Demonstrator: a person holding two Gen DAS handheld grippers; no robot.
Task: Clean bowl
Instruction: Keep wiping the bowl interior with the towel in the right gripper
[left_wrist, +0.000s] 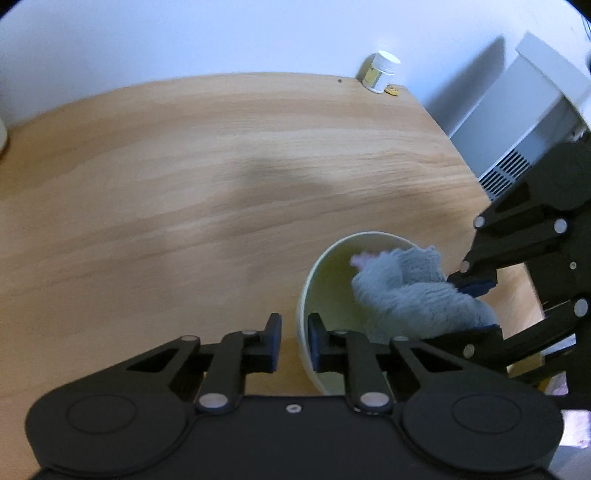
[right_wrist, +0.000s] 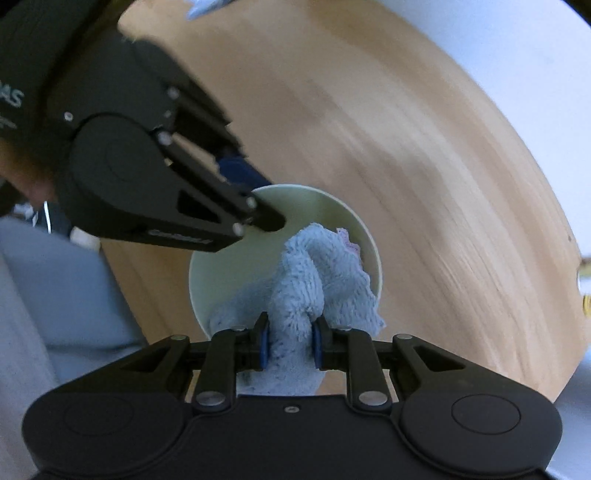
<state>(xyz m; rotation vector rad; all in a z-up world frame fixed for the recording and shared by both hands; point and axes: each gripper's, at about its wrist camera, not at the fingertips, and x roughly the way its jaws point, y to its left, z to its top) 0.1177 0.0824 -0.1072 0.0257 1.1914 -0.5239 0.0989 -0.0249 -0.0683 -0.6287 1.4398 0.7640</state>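
Observation:
A pale cream bowl (left_wrist: 332, 288) sits on the wooden table, also in the right wrist view (right_wrist: 229, 273). My left gripper (left_wrist: 294, 343) is shut on the bowl's near rim, one finger outside and one inside. My right gripper (right_wrist: 290, 341) is shut on a fluffy light blue cloth (right_wrist: 314, 280), pressed inside the bowl. In the left wrist view the cloth (left_wrist: 410, 291) fills the bowl's right side, and the right gripper (left_wrist: 476, 306) comes in from the right. The left gripper (right_wrist: 258, 206) shows on the bowl's far left rim in the right wrist view.
The wooden table (left_wrist: 184, 184) stretches far and left. A small white jar (left_wrist: 380, 72) stands at its far right corner by the wall. A white heater (left_wrist: 517, 129) stands beyond the table's right edge. Both views are motion-blurred.

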